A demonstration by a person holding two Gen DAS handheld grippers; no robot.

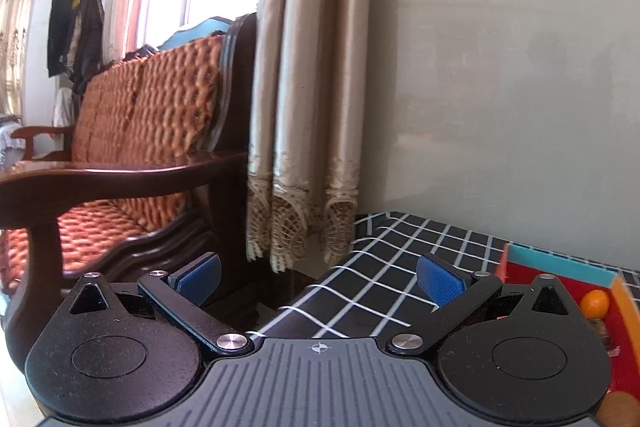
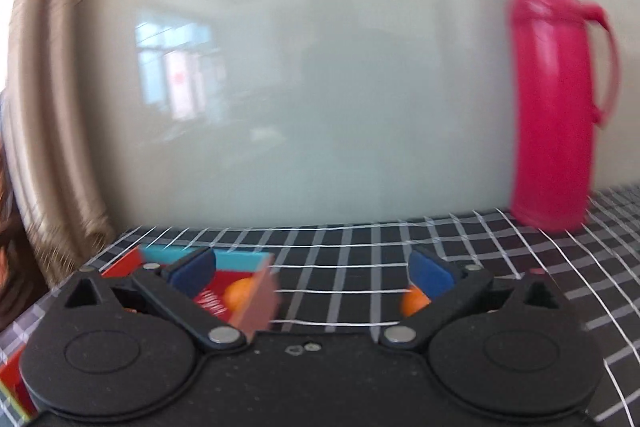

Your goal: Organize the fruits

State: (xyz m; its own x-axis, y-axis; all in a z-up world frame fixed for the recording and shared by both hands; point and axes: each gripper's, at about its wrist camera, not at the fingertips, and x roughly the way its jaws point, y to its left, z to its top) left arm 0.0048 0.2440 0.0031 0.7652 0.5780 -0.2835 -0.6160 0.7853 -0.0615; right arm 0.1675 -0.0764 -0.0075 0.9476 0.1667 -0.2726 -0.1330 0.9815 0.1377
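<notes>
- While your right gripper (image 2: 314,277) hangs over the checked cloth (image 2: 360,267), its jaws are spread as wide as they go, with nothing between the blue pads (image 2: 430,277) and nothing touching them.
- Your left gripper (image 1: 318,283) is also wide, empty, and clear of everything; it sits over the near-left corner of the cloth (image 1: 400,267), partly past the table edge.
- From the right gripper, the red box (image 2: 212,301) lies just ahead and to the left, its teal far wall (image 2: 236,261) and an orange-brown side wall (image 2: 260,301) rising inside the left finger.
- One orange (image 2: 238,293) lies in that box, close behind the side wall.
- A second orange (image 2: 414,301) lies on the cloth outside the box, half hidden behind the right pad; you cannot tell whether it touches the pad.
- From the left gripper, the same box (image 1: 560,269) sits to the right, just beyond the right finger, with an orange (image 1: 595,303) near its far corner. Something small and dark lies just in front of that fruit; it is too hidden to name.
- A red jug (image 2: 554,99) stands upright far ahead and right of the right gripper, against the grey wall panel (image 2: 320,87), well apart from the fruit.
- Left of the left gripper stand a wooden sofa (image 1: 140,131) with orange cushions and a beige curtain (image 1: 308,87), both off the table.
- The right view is blurred, so fine detail there is uncertain.
</notes>
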